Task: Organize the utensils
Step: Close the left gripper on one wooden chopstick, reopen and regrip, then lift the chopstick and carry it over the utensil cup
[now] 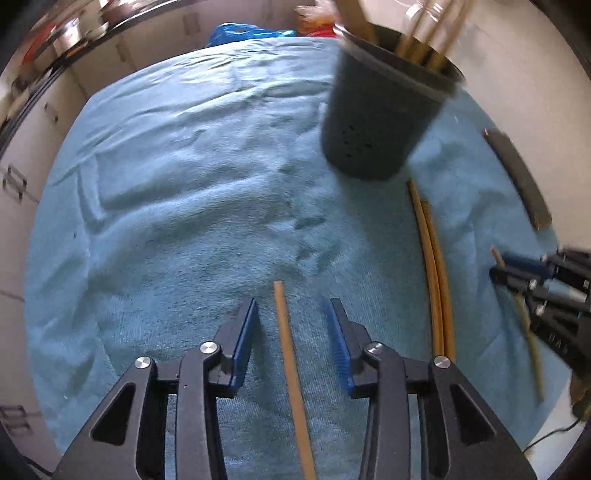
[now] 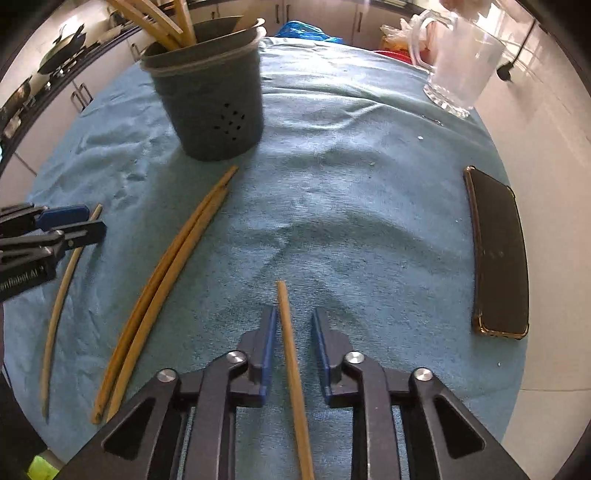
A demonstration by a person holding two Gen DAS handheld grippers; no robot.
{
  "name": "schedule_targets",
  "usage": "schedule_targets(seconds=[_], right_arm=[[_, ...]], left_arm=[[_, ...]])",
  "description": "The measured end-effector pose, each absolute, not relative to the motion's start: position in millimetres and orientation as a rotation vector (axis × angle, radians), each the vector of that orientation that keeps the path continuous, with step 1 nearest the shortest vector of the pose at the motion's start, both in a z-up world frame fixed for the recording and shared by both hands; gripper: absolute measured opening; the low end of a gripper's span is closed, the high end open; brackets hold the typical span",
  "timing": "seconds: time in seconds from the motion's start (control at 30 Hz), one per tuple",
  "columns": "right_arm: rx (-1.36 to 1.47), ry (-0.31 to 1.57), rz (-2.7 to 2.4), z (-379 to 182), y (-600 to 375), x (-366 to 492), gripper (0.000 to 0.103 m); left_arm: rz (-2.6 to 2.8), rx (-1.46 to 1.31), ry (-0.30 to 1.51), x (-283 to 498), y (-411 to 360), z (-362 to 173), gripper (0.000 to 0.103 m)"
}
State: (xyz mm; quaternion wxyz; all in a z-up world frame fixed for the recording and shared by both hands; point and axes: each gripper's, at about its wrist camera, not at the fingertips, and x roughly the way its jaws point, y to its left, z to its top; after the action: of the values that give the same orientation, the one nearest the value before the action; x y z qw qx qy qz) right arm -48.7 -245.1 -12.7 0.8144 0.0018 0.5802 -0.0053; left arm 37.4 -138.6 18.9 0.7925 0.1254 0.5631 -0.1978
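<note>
My left gripper (image 1: pixel 291 306) stands open over the teal towel (image 1: pixel 184 221). One wooden chopstick (image 1: pixel 290 362) lies between its pads with a gap on each side. My right gripper (image 2: pixel 294 312) is open too, straddling another chopstick (image 2: pixel 293 369) without pressing on it. Each gripper shows in the other's view: the right gripper (image 1: pixel 498 266) over its chopstick (image 1: pixel 533 354), the left gripper (image 2: pixel 94 221) over its chopstick (image 2: pixel 55 314). A pair of chopsticks (image 2: pixel 166 280) lies side by side between the grippers. The dark grey holder (image 2: pixel 214 103) stands behind them with several wooden utensils in it.
A black phone (image 2: pixel 498 251) lies on the towel's right side. A glass mug (image 2: pixel 458 62) stands at the far right corner. Blue plastic (image 2: pixel 306 31) lies beyond the towel's far edge. Cabinets and a counter with cookware run along the left.
</note>
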Motion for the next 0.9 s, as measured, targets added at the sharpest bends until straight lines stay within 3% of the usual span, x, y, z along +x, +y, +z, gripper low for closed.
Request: schedule_targets(seconds=[0.07, 0.1, 0.13, 0.33, 0.67, 0.9], right_arm=[[0.003, 1.235, -0.008, -12.4, -242.5, -48.6, 0.008], [0.001, 1.232, -0.012, -12.1, -241.1, -48.7, 0.007], [0.001, 1.225, -0.018, -11.8, -240.6, -48.8, 0.006], [0.082, 1.116, -0.01, 10.6, -241.8, -61.0, 0.006], [0.074, 0.809, -0.046, 110.0, -239.5, -125.6, 0.006], [0.073, 0.696, -0.041, 148.6, -228.9, -178.3, 0.006]], left_arm=[[-0.433, 0.269, 1.213, 36.5, -139.4, 19.5, 0.032], [-0.436, 0.253, 1.21, 38.1, -137.6, 19.8, 0.011], [-0.446, 0.217, 1.223, 39.7, -134.5, 19.4, 0.005], [-0.42, 0.123, 1.154, 29.1, -112.0, 39.5, 0.005], [-0.45, 0.099, 0.832, -50.3, -81.0, 155.7, 0.005], [-0.447, 0.134, 0.662, -121.7, -70.9, 198.5, 0.005]])
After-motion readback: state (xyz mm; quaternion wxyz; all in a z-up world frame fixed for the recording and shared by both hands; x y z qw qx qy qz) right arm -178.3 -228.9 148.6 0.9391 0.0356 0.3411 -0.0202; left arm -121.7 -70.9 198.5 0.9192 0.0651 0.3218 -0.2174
